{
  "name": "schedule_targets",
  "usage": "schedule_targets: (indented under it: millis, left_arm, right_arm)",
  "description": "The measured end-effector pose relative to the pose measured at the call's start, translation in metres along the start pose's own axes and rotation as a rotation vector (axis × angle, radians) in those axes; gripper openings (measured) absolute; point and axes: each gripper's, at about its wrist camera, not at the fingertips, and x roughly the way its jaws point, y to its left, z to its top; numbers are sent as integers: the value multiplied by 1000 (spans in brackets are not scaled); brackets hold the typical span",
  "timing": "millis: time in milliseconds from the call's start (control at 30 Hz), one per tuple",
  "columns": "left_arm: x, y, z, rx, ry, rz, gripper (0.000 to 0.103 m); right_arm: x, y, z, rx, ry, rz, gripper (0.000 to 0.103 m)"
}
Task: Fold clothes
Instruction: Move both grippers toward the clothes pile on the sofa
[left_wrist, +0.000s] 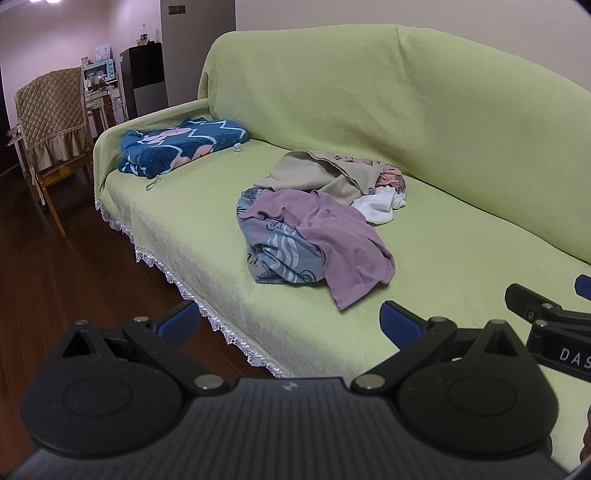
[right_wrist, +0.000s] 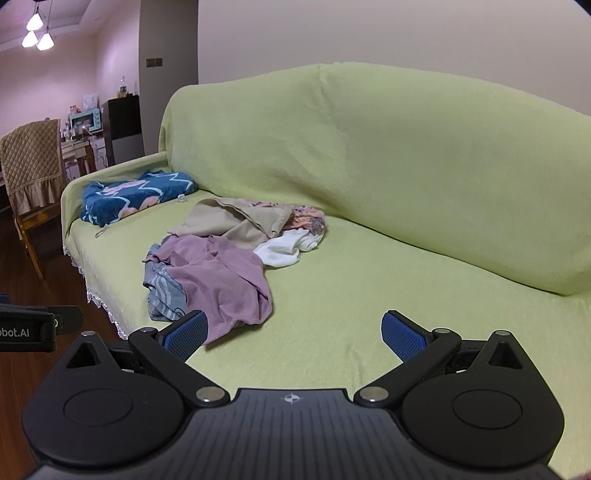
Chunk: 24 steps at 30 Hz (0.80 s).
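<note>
- My left gripper (left_wrist: 290, 321): jaws spread wide, nothing between them, poised over the front edge of the sofa (left_wrist: 461, 122) seat, clear of the fabric.
- My right gripper (right_wrist: 293, 332): jaws likewise spread wide and empty, above the bare green seat cover, just short of the clothes.
- Clothes pile: loose and unfolded on the middle of the seat, ahead of both grippers.
- Mauve garment (left_wrist: 343, 236) lies crumpled on top at the front, draped over a grey patterned garment (left_wrist: 273, 254) that shows at its left.
- Beige garment (left_wrist: 321, 173) sits behind these, toward the backrest, overlapping a floral piece (left_wrist: 391, 177) and a white garment (left_wrist: 380, 205) at its right.
- Blue blanket (left_wrist: 177, 144): bunched at the far left end of the seat, well apart from the pile.
- A chair (left_wrist: 51, 122) with a quilted cover stands on the wooden floor (left_wrist: 74, 266) beyond the sofa's left end.
- Lace trim runs along the seat cover's front hem.
</note>
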Motion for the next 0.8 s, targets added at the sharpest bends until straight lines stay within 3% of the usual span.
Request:
schedule_targets:
  millis: [800]
  left_arm:
    - [-2,1,-3,-14,-1,17,103]
  right_arm:
    - [8,1,10,9,5,-6,103]
